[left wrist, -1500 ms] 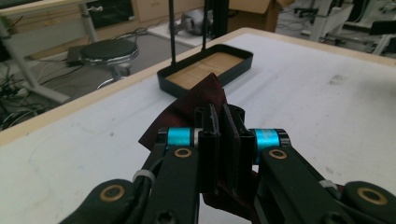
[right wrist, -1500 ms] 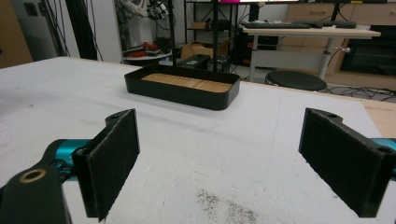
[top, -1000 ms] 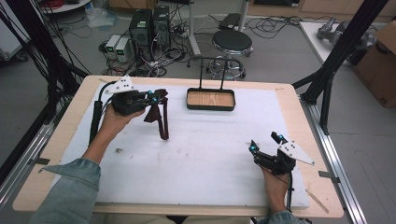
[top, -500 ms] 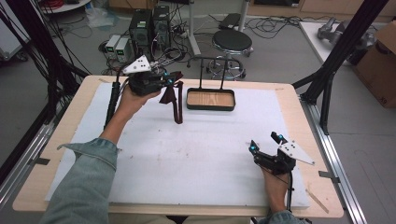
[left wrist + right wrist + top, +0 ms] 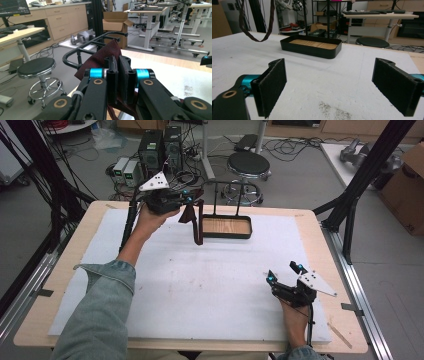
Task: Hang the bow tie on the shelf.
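Note:
A dark red cloth (image 5: 196,225) hangs from my left gripper (image 5: 192,202), which is shut on its upper part. In the left gripper view the pads pinch the cloth (image 5: 100,58) just in front of the black top rail (image 5: 95,41) of a rack. The rack is a black tray with a wooden floor (image 5: 226,226) and a rail on two posts above it. The cloth dangles just left of the tray, clear of the mat. My right gripper (image 5: 283,272) rests low at the mat's near right with its jaws wide open and nothing between them (image 5: 329,85).
A white foam mat (image 5: 200,285) covers the wooden table. Beyond the far edge stand a round stool (image 5: 248,165) and computer cases (image 5: 155,150). Black frame posts rise at both sides, and a cardboard box (image 5: 407,185) sits at the right.
My left gripper carried the hanging cloth from the mat's far left, up and right, to beside the rack's rail. The right gripper stayed put.

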`<state>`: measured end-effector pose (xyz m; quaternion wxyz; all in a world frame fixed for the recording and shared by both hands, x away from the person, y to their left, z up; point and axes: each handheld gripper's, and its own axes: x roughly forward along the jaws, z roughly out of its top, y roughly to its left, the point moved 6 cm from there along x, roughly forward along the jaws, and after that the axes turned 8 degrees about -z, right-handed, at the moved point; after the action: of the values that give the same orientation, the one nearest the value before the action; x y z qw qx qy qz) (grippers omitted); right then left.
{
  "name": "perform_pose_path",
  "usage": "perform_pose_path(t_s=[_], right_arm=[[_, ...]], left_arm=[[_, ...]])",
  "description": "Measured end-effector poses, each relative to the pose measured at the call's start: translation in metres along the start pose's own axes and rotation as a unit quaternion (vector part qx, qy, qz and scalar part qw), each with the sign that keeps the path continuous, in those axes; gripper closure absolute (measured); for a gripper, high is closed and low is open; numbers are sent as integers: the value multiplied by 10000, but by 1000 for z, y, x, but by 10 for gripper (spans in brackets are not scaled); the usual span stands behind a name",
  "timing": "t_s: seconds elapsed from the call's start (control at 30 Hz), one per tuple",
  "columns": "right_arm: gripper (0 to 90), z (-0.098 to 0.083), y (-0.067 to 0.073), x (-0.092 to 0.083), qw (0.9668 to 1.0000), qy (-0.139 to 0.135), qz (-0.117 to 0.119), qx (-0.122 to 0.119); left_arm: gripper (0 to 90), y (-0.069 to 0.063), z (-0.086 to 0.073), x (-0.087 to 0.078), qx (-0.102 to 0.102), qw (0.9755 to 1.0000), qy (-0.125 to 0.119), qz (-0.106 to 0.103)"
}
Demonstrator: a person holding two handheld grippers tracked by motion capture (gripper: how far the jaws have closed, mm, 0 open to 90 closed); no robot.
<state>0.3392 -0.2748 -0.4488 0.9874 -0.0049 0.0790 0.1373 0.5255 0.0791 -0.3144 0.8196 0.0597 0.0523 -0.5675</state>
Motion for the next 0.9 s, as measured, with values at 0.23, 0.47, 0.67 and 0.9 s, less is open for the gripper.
perform_pose_path(t_s=[0.23,0.47,0.67,0.9], right_arm=[[116,0,0,0,10000,-7,10,-6],[116,0,0,0,10000,-9,23,5],[116,0,0,0,10000,-5,39,-1],[116,0,0,1,10000,5,43,6]], left_arm=[[847,8,1,7,-69,9999,-136,-61],[847,15,3,13,-2,9995,-278,-166],[847,21,1,19,-68,9991,-386,-165],[847,29,2,20,-112,9989,-451,-5]])
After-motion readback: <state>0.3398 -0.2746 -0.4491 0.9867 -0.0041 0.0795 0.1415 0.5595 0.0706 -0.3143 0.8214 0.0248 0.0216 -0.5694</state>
